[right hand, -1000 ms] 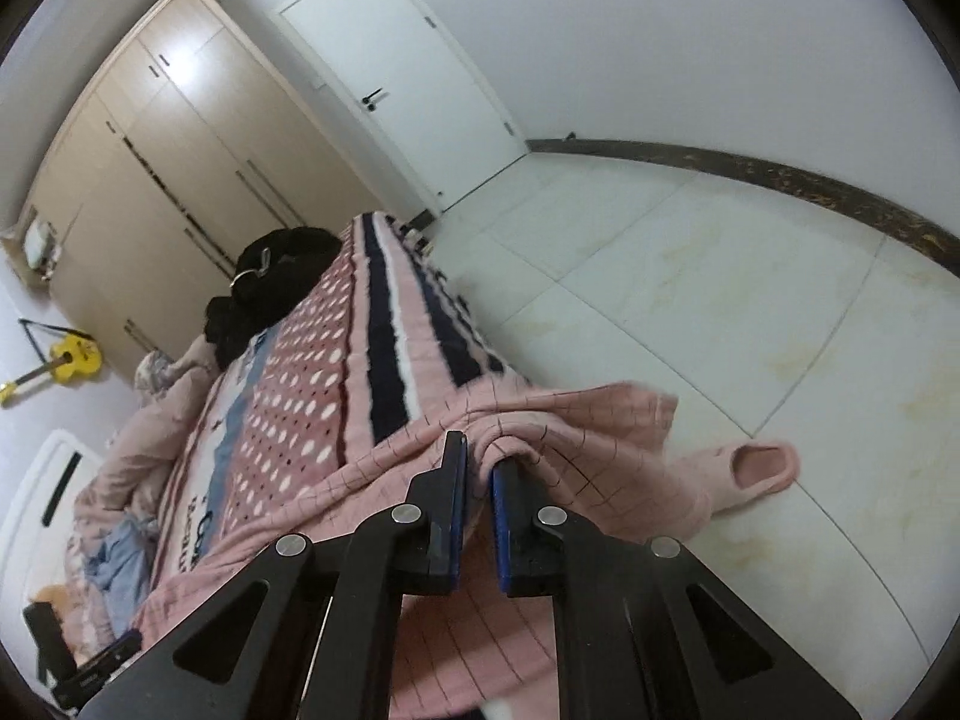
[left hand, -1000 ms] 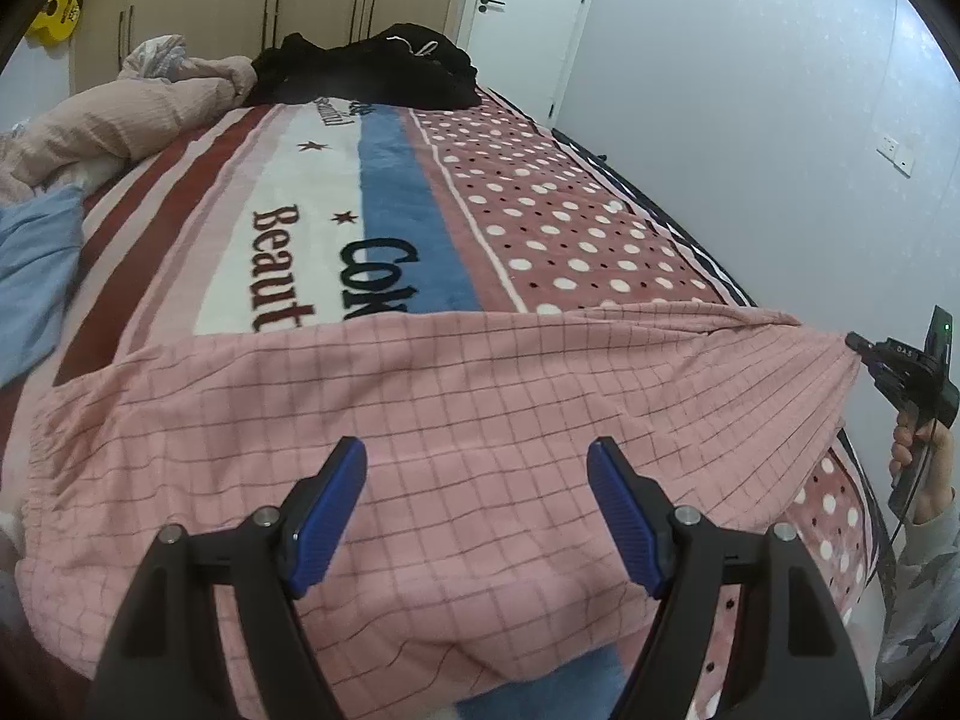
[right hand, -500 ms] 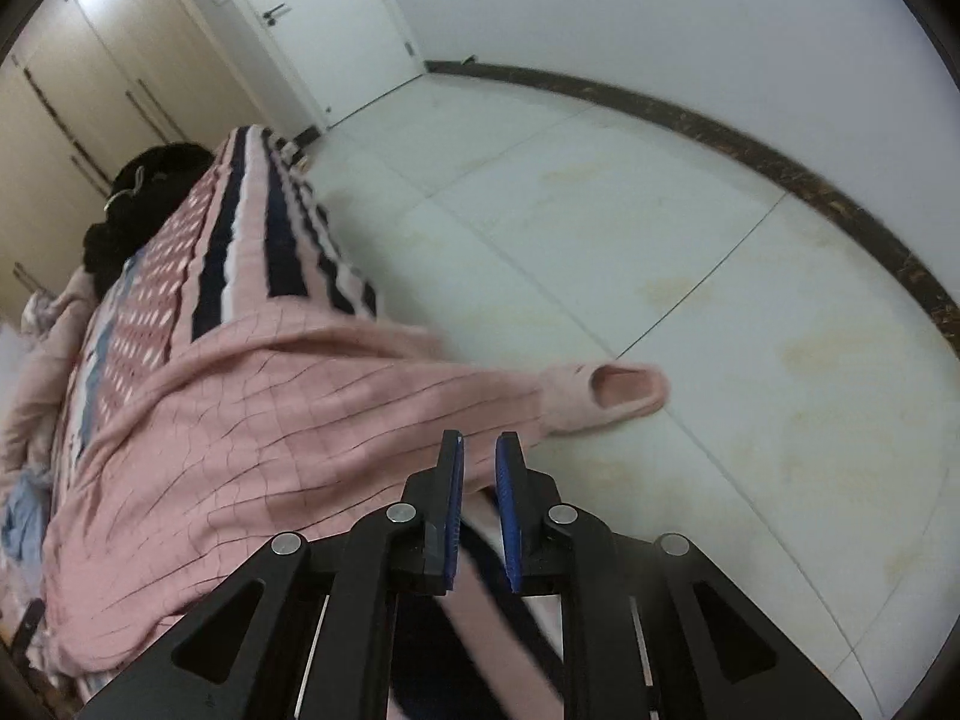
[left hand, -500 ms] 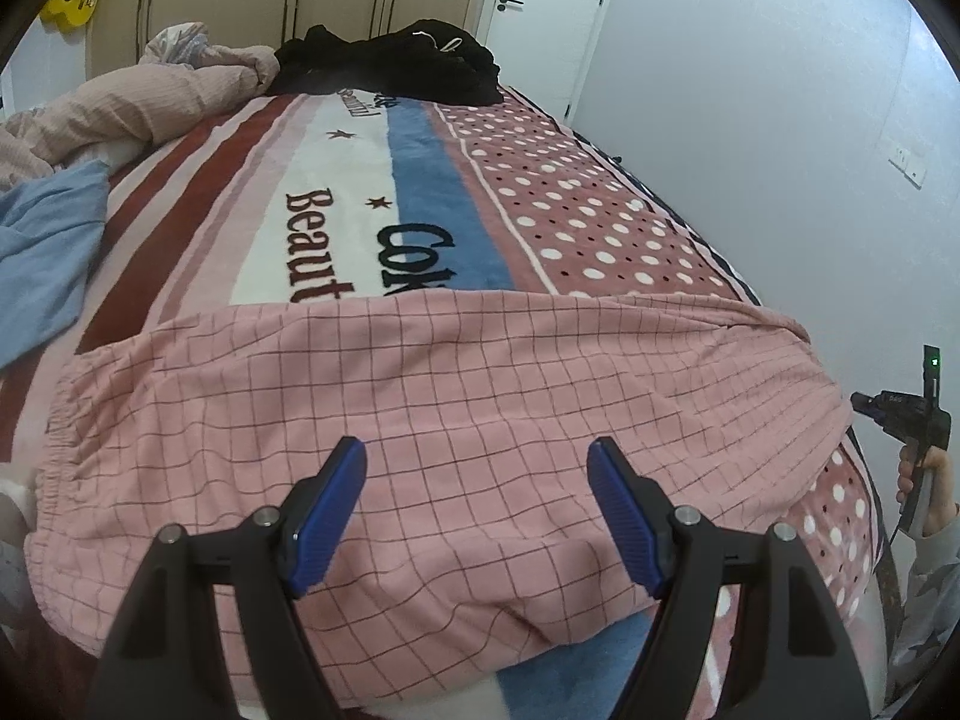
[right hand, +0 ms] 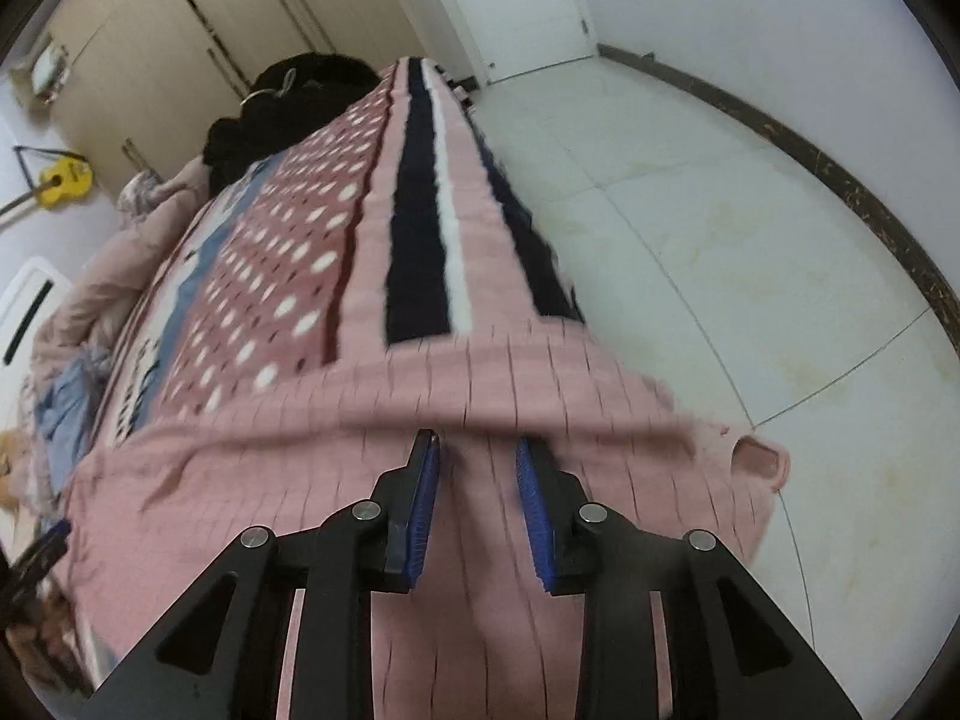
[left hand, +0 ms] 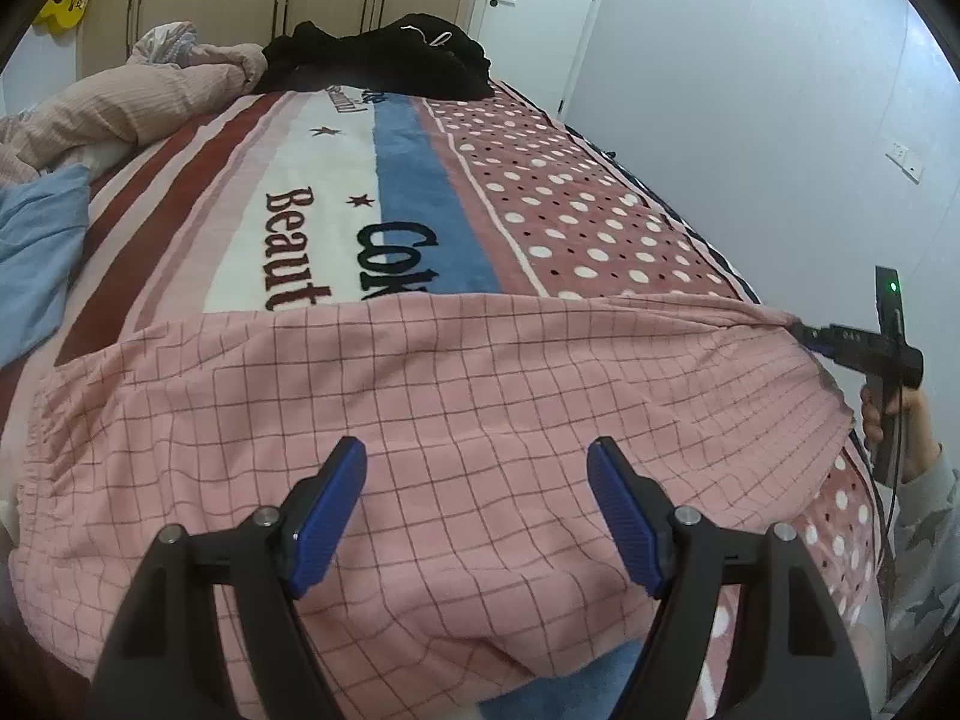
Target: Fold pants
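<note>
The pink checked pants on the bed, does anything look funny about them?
Yes. The pink checked pants lie crosswise on the bed, and one pant leg's cuff hangs off the side over the white tile floor instead of lying flat.

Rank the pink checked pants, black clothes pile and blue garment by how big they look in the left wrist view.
1. pink checked pants, largest, though nearest the camera.
2. black clothes pile and blue garment: look alike, the pile farther, the garment cut off, so unranked.
</note>
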A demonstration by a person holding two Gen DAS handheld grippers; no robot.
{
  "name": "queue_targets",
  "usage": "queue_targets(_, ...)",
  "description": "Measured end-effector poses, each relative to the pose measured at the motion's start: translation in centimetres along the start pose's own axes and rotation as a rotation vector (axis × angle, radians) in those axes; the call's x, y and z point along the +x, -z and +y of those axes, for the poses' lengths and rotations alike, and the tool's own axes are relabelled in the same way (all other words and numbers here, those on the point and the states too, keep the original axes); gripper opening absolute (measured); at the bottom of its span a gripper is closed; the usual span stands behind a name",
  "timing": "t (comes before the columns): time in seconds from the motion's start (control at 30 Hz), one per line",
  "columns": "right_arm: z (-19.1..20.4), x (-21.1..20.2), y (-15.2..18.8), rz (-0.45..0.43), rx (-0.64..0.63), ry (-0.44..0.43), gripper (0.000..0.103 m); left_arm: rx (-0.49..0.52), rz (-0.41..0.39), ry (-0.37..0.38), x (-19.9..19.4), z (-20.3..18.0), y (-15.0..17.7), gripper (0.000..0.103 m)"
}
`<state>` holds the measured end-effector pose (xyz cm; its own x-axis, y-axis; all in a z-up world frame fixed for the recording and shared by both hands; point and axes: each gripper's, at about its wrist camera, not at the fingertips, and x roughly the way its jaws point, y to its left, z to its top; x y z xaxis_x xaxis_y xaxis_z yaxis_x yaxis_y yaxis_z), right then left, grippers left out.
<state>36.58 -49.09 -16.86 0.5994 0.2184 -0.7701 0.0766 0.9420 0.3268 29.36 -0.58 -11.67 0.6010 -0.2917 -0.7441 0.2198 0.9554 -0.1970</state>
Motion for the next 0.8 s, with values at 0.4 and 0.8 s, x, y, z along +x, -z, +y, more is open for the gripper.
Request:
queue_targets(0.4,-0.6,4.0,-5.2,0.003,0.021,0.118,0.020,-0.030,0.007,-0.008,1.9,1.7,-0.6,0.073)
queue_targets(0.8,-4.3,-0.3,-2.2,0.038,0.102,-0.042,0.026,-0.016,-0.018,-0.001,0.3,1.1,-0.4,0.073)
